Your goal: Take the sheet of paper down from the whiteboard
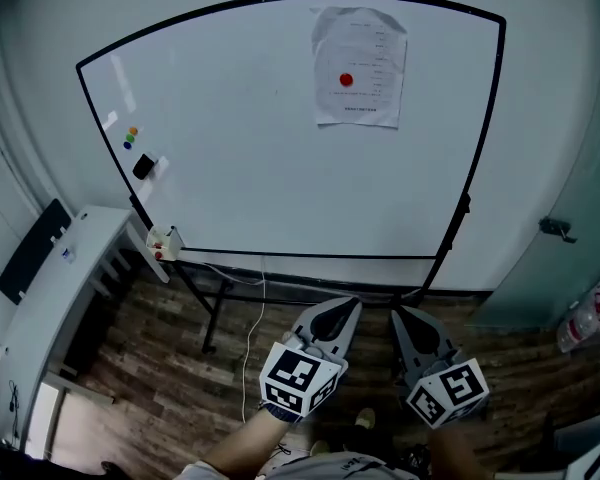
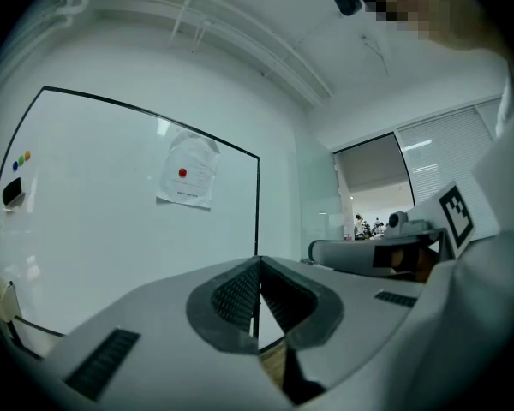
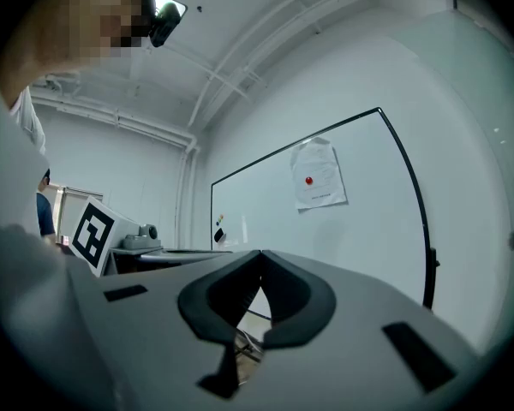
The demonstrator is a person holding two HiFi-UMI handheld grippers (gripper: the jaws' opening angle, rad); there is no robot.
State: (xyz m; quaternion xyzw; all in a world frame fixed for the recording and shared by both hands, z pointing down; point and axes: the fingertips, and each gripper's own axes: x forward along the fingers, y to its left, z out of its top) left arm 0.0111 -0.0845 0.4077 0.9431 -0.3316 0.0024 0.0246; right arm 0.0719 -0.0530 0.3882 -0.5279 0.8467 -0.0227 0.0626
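Observation:
A crumpled white sheet of paper (image 1: pixel 359 65) hangs near the top right of the whiteboard (image 1: pixel 250 138), pinned by a red round magnet (image 1: pixel 346 80). The same sheet (image 2: pixel 188 170) shows in the left gripper view, and the sheet (image 3: pixel 319 175) with its red magnet (image 3: pixel 308 180) in the right gripper view. My left gripper (image 1: pixel 348 307) and right gripper (image 1: pixel 400 314) are held side by side low in the head view, well short of the board, both pointing at it. The left gripper (image 2: pixel 258 264) and the right gripper (image 3: pixel 260 256) each have their jaws together with nothing between them.
Small coloured magnets (image 1: pixel 130 137) and a black eraser (image 1: pixel 143 166) sit at the board's left side. The board's black stand legs (image 1: pixel 212 308) rest on a wood floor. A white desk (image 1: pixel 50 308) stands at left, a glass partition (image 1: pixel 570 228) at right.

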